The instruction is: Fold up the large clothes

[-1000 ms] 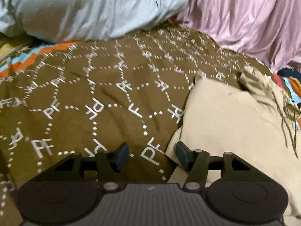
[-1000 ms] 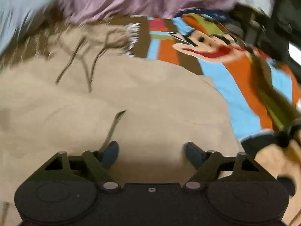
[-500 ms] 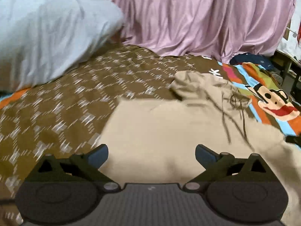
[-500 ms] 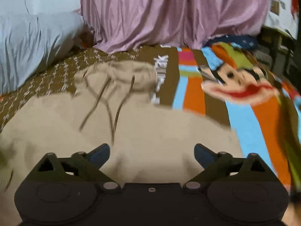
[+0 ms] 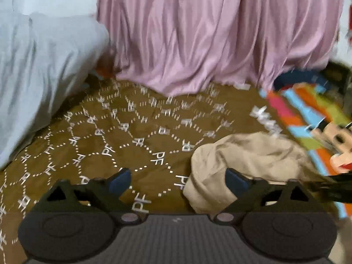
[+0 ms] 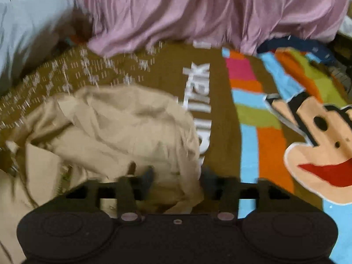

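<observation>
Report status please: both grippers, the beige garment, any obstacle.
Left gripper open, garment edge between the jaws. Right gripper just closing around bunched beige garment; grip unclear through blur. No obstacle seen on blanket.

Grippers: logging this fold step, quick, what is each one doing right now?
Left gripper: open, nothing held, jaws just narrowing slightly.
Right gripper: jaws just closing around a fold of the beige hoodie; blur hides whether they grip.

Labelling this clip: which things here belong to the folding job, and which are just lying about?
Job: crumpled beige hooded garment; left claw; right claw.
Lying about: brown patterned bedspread; pink satin curtain; pale blue pillow.
</observation>
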Available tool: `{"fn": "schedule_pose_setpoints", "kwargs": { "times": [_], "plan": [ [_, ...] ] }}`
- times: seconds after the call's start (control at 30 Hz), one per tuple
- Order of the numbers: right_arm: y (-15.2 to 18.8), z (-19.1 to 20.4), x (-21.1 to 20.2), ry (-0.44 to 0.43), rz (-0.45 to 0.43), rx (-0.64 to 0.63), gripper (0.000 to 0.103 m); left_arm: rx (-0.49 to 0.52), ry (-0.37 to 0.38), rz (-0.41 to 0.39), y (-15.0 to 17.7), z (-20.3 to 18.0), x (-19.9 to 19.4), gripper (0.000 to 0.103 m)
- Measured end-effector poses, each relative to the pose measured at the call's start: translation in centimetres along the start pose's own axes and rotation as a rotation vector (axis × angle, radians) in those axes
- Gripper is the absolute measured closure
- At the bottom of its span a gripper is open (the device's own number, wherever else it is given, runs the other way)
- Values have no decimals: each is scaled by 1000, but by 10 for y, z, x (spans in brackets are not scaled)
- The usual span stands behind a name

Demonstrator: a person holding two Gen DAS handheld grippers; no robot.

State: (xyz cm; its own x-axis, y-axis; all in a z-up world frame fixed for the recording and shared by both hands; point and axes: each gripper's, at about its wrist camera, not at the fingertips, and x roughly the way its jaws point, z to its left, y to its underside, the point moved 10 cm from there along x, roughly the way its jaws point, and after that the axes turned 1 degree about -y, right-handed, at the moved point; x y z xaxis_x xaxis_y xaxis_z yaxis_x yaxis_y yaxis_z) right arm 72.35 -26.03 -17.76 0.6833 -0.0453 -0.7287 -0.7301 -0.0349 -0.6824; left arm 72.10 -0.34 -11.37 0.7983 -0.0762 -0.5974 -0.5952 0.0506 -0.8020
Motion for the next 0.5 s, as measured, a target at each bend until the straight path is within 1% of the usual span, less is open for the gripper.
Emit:
{"fn": "schedule_pose_setpoints", "kwargs": {
  "times": [0.03,0.07,0.1,0.17,0.2,0.23,0.27,0.33,0.37,0.43,0.5],
  "plan": [
    [2,-1,-1,11,-14,-14,83,2,-16,38,-1,-2,13,23],
    [1,-3,-2,23,-30,-19,88,15,-34,94,2,-4,27,27],
    [0,-5,-3,6,-40,-10,88,26,-41,137,3,-7,37,31],
    [-1,-8,-10,-7,-69,-6,90,56,-70,204,9,-10,49,48],
    [-3,-9,-14,-11,-91,-20,91,65,-60,207,10,-13,50,73],
    [-4,-9,-20,-1,-119,-41,92,64,-33,204,11,-16,48,100],
    [-5,-9,-28,10,-156,-56,93,60,-32,195,10,-17,45,100],
    [-10,-11,-45,29,-236,-66,94,53,-121,113,3,-10,25,101],
    [-12,-14,-58,42,-291,-56,95,44,-141,79,2,-5,12,101],
    [-12,-27,-82,51,-374,9,97,-5,-149,20,2,7,-13,101],
    [-4,-50,-102,35,-421,140,98,-45,-153,-23,5,17,-36,101]
  ]
}}
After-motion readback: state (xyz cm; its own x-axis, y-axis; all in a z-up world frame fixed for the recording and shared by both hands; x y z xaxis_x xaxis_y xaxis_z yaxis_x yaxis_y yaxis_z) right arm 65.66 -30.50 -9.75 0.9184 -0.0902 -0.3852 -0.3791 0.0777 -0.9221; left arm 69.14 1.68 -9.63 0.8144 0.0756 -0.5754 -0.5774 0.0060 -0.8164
